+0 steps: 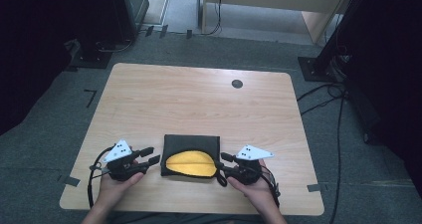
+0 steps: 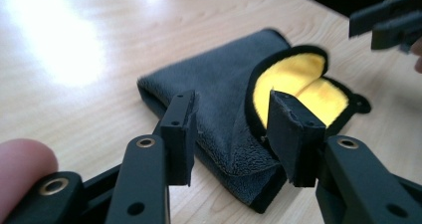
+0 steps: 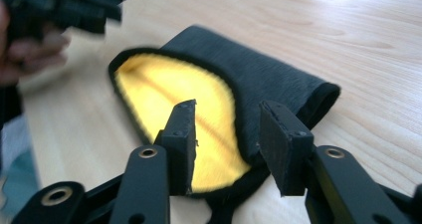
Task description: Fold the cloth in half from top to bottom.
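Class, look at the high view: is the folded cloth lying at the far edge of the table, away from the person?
No, the folded cloth lies near the table's front edge, between the left tongs and right tongs.

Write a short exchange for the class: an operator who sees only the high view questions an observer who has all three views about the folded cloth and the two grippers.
Operator: Are the left gripper jaws on the cloth?
Observer: The left gripper view shows them open, astride its near folded corner, with a gap at each pad.
Operator: And the right gripper?
Observer: Its own view shows it open too, astride the edge where the yellow lining meets the black trim.
Operator: What is the cloth like close up?
Observer: It has a fluffy dark grey pile and a small black loop at one corner.
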`<state>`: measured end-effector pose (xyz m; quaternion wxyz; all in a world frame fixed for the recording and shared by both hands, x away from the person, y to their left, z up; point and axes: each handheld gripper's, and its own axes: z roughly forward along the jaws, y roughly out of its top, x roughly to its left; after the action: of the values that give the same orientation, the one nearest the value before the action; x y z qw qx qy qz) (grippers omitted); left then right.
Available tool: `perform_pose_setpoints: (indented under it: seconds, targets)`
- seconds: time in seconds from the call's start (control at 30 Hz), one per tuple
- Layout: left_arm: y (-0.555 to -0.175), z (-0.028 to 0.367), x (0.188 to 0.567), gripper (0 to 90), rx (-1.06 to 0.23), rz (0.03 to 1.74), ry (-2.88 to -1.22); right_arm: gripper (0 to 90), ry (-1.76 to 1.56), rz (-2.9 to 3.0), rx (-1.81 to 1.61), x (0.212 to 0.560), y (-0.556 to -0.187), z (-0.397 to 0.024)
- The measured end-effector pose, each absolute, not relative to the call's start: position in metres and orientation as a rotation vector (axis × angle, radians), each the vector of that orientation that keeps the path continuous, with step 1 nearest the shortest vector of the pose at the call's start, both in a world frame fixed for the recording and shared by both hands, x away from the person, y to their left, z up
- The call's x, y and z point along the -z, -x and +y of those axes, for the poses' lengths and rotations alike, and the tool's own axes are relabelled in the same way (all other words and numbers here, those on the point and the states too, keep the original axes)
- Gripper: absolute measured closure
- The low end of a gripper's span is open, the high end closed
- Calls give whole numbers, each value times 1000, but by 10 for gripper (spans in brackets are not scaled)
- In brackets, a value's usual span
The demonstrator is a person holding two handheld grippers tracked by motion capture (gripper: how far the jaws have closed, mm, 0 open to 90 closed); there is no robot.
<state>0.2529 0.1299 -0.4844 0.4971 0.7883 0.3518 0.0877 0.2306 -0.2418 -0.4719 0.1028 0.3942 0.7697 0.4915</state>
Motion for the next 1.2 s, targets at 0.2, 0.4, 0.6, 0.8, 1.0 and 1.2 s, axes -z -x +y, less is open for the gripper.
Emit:
perform_pose_setpoints:
  seconds: [0.2, 0.4, 0.6, 0.8, 1.0, 1.2]
  targets:
    - [-248, 104, 492, 611, -232, 775, -2060, 664, -1209, 2299, -1408, 492, -248, -214]
    - [-234, 111, 495, 699, -239, 491, -2233, 709, -975, 2455, -1292, 490, -232, -217]
    - [-244, 128, 487, 477, -100, 584, -2037, 548, -904, 2560, -1279, 489, -225, -241]
    - [-255, 128, 484, 454, -114, 829, -1867, 577, -1116, 2368, -1522, 478, -235, -250]
    - [-241, 90, 502, 434, -392, 760, -2223, 448, -1317, 2284, -1228, 499, -246, -210]
    - [-245, 104, 506, 410, -309, 726, -2235, 391, -1286, 2377, -1104, 511, -239, -221]
